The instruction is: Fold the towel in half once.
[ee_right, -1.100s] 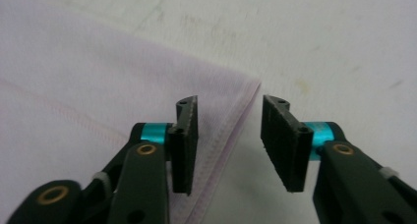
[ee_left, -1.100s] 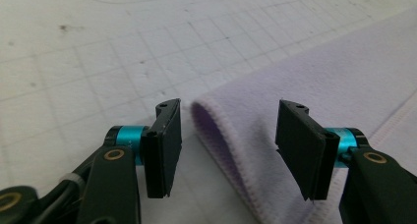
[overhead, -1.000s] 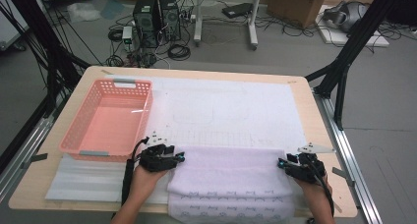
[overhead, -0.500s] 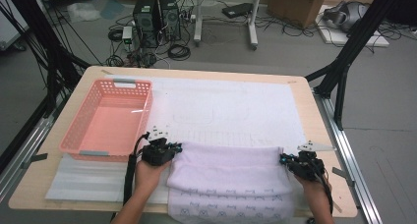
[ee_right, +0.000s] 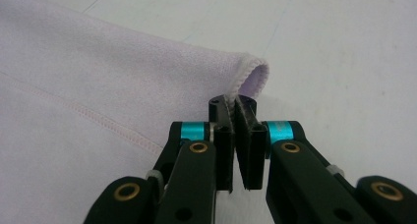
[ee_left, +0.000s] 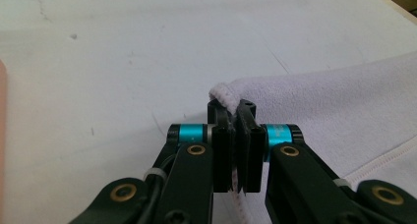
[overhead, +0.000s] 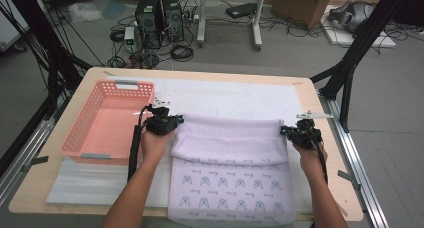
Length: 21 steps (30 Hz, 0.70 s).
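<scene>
A pale lilac towel (overhead: 230, 158) with a printed pattern lies on the table, its near end hanging over the front edge. Its far part is lifted and doubled over the rest. My left gripper (overhead: 172, 122) is shut on the towel's left corner (ee_left: 222, 94), whose hemmed edge runs between the jaws. My right gripper (overhead: 289, 132) is shut on the towel's right corner (ee_right: 253, 71), and the hem curls over just past the jaw tips. Both pairs of jaws have just closed on the cloth. A hand holds each gripper above the white table cover (overhead: 225, 95).
A pink plastic basket (overhead: 107, 120) stands at the left of the table, close to my left gripper. A thin clear sheet (overhead: 90, 180) lies at the front left. Black frame legs (overhead: 350, 63) rise at the right, and computers and cables sit on the floor behind.
Both grippers have moved away from the front edge toward the table's middle, lifting the towel's two corners. The folded part of the towel has been drawn farther across the table.
</scene>
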Available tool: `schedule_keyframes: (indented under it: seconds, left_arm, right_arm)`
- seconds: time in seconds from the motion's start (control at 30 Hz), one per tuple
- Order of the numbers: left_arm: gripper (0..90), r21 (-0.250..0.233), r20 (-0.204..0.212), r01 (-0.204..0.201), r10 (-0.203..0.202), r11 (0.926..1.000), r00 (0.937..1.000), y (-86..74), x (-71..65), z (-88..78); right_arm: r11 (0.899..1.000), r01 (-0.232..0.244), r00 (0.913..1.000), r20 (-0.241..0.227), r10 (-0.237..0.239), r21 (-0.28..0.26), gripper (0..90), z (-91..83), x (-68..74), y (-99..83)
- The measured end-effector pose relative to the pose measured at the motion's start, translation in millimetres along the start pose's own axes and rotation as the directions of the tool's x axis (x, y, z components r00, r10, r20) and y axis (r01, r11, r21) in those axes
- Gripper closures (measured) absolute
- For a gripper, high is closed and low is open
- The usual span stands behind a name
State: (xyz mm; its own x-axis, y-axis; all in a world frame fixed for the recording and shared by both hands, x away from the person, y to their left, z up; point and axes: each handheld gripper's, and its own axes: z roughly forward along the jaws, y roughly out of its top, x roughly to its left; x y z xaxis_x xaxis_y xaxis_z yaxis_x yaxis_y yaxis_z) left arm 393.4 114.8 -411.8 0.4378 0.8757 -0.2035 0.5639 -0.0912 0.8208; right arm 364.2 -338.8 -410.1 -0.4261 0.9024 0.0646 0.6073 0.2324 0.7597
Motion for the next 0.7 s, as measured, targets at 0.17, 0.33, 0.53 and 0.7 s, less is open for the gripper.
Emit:
schedule_keyframes:
  seconds: [0.17,0.33,0.53,0.7]
  left_arm:
    - [86.3,-0.042,-0.011,0.041,-0.042,0.9982,0.9991,7.1,11.2,8.6]
    - [86.1,-0.047,0.005,0.006,-0.006,0.9989,1.0,6.6,11.9,12.4]
    - [62.2,-0.088,0.047,-0.006,0.011,0.9961,0.9989,5.6,11.4,1.5]
    - [59.6,-0.077,0.081,-0.013,0.019,0.9969,0.9965,-3.3,6.6,-3.9]
  right_arm:
    - [1.0,-0.009,0.9998,0.017,0.009,-0.006,86.5,13.2,-5.2,16.6]
    - [1.0,-0.013,0.9993,0.034,0.013,-0.006,86.3,24.7,-7.1,28.5]
    - [0.997,-0.069,0.9973,0.021,0.07,-0.022,59.2,23.6,-8.1,26.8]
    - [0.996,-0.073,0.9973,-0.012,0.073,-0.044,56.4,8.7,-7.3,27.8]
